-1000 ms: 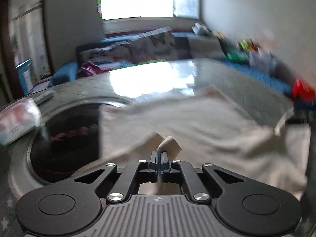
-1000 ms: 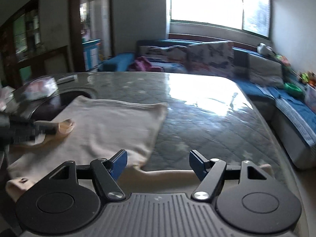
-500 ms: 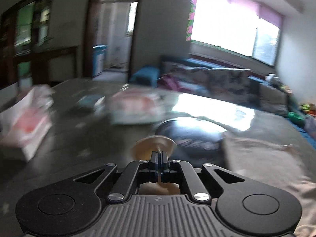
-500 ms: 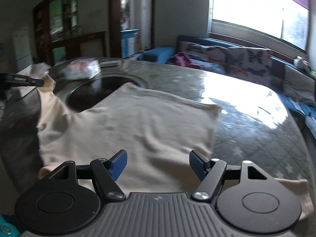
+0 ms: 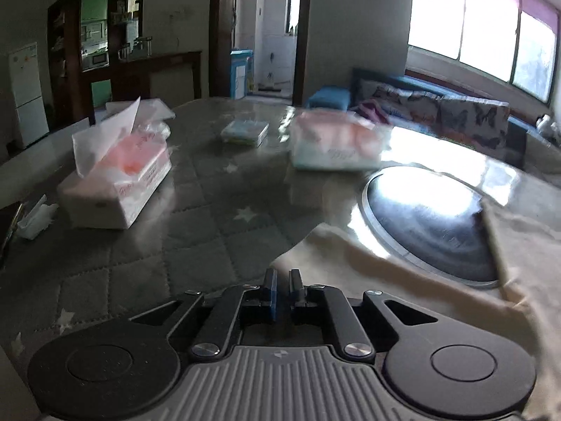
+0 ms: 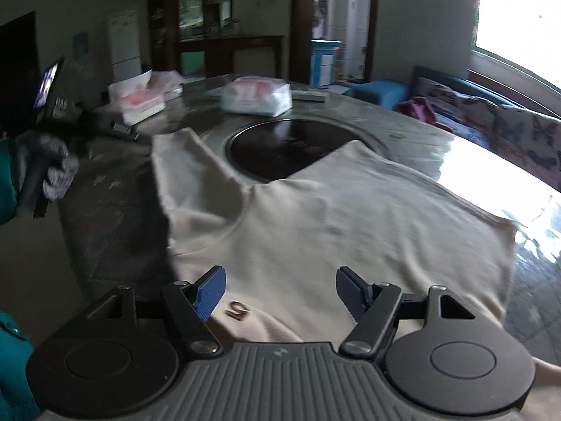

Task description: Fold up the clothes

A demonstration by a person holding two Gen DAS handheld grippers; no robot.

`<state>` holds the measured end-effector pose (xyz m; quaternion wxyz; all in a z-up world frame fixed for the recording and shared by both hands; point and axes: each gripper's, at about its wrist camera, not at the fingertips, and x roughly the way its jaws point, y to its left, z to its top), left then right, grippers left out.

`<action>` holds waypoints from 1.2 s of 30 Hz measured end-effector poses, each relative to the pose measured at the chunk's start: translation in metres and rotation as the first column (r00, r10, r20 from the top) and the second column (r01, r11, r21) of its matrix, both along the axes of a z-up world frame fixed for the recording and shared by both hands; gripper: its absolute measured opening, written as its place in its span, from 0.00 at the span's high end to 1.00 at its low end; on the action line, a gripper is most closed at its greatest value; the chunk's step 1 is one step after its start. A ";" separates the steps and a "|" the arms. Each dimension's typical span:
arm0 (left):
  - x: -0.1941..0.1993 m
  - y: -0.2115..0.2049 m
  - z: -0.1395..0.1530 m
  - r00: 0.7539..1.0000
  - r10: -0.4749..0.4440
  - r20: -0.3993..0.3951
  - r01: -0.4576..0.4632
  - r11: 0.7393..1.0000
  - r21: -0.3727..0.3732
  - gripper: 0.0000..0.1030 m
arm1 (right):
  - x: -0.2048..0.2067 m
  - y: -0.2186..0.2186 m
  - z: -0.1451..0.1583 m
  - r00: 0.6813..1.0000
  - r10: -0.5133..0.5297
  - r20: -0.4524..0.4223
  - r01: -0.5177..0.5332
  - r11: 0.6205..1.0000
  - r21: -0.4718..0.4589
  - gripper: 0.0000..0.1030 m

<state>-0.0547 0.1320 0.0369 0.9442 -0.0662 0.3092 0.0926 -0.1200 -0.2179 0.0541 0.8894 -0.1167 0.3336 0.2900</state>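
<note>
While the cream garment (image 6: 333, 217) is lying spread flat on the quilted surface (image 5: 196, 231), partly covering the dark round inset (image 6: 291, 147), the right gripper (image 6: 280, 289) is hovering over its near edge with jaws wide apart, holding nothing. The left gripper (image 5: 283, 286) is sitting beside the sleeve (image 5: 336, 256), jaws only slightly parted, empty. Tissue packs (image 5: 115, 179) are resting well apart from the garment.

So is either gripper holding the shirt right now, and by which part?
Neither. The left gripper is slightly parted with nothing between its fingers; the sleeve lies on the table. The right gripper is wide open above the cream shirt.
</note>
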 end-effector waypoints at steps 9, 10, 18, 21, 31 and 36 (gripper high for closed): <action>0.010 -0.034 -0.006 0.988 -0.154 0.003 0.154 0.987 0.032 0.92 | -0.003 0.011 -0.013 0.995 0.052 -0.084 -0.051 0.999 0.017 0.35; 0.011 -0.033 -0.009 0.990 -0.142 -0.004 0.142 0.989 0.049 0.92 | -0.004 0.012 -0.014 0.994 0.058 -0.092 -0.056 0.998 0.021 0.35; 0.014 -0.027 -0.018 0.996 -0.083 -0.035 0.087 0.989 0.116 0.90 | -0.012 0.017 -0.018 0.989 0.099 -0.113 -0.097 0.995 0.022 0.34; 0.012 -0.049 -0.009 0.983 -0.181 -0.026 0.182 0.982 0.047 0.90 | -0.012 0.012 -0.012 0.990 0.089 -0.106 -0.084 0.995 0.047 0.35; 0.010 -0.119 0.013 0.890 -0.455 0.027 0.453 0.877 -0.159 0.90 | -0.010 -0.011 0.000 0.997 -0.007 -0.073 0.012 0.997 0.076 0.34; 0.023 -0.142 -0.005 0.868 -0.497 -0.009 0.484 0.848 -0.216 0.90 | -0.013 -0.017 -0.005 0.996 -0.021 -0.089 0.028 0.997 0.070 0.34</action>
